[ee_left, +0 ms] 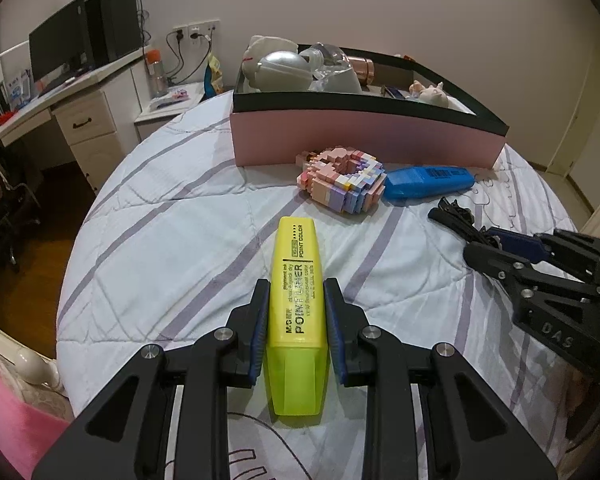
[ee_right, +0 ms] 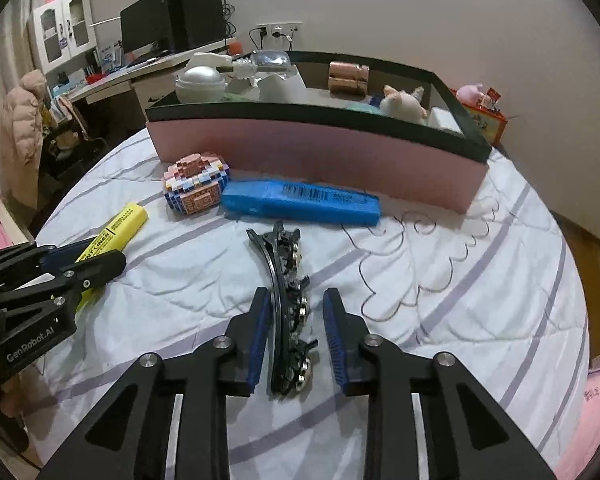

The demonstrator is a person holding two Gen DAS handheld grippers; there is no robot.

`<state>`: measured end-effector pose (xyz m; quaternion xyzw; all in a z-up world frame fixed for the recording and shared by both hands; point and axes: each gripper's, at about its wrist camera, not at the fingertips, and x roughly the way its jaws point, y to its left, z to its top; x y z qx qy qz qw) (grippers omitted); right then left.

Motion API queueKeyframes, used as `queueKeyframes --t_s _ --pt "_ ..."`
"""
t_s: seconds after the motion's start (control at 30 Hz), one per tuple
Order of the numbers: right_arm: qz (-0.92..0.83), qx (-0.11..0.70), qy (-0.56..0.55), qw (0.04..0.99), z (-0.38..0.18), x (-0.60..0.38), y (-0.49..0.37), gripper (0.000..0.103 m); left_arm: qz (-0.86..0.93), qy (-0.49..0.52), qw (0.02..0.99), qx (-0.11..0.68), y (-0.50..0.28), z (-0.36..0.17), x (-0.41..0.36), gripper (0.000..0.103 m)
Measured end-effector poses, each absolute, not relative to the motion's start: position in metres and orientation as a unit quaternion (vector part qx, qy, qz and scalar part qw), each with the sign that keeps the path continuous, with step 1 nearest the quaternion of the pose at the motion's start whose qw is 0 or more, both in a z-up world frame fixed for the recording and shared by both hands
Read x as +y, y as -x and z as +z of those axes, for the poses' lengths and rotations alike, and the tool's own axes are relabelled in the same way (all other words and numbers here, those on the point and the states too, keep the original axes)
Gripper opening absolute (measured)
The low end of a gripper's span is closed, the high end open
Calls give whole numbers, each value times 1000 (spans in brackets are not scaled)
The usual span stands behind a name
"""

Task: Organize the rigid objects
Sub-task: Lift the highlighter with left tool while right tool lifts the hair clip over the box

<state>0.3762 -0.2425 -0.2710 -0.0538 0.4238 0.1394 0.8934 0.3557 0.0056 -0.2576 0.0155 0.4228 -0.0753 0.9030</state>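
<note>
Highlighter pinched, hair clip merely straddled, both down at the quilt, short of the pink box.

Left gripper clamped on the yellow barrel close to its translucent cap end; right gripper spread around the black jewelled clip, with a clear gap at the right pad. Likely to droop or slide out on lifting: smooth barrel, most of its length ahead of the pads. Likely to skid or twist on soft bedding if squeezed unevenly: thin, curved, knobbly clip. Could also knock the block model or blue case on the way to the box. Readable: "M&G", "POINT LINER", "POINT COLOR" on the highlighter; "GenRobot.AI" on the left gripper's body, "DAS" on the right's; barcode on the case, digits too small to read.
</note>
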Motion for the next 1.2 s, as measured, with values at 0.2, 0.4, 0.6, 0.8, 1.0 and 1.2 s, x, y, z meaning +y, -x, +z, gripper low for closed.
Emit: queueKeyframes --t_s 0.2,0.4,0.6,0.8,1.0,1.2 --pt "150 416 71 894 -270 -238 -375 17 -73 -8 909 410 -350 -250 1 26" --pt "136 348 17 928 -238 -257 -348 17 -92 -2 925 369 -329 -222 -11 26" --pt "122 267 -5 956 -186 -267 -308 17 -102 -2 948 302 -303 -170 -24 26" --pt "125 207 -1 970 -149 -260 -274 18 -109 -12 963 245 -276 -124 -45 26" --pt "114 162 3 980 -122 -259 -249 18 -114 -29 973 200 -253 -89 -59 26" --pt "102 135 10 986 -102 -259 -231 18 -110 -27 978 173 -237 -72 -64 26"
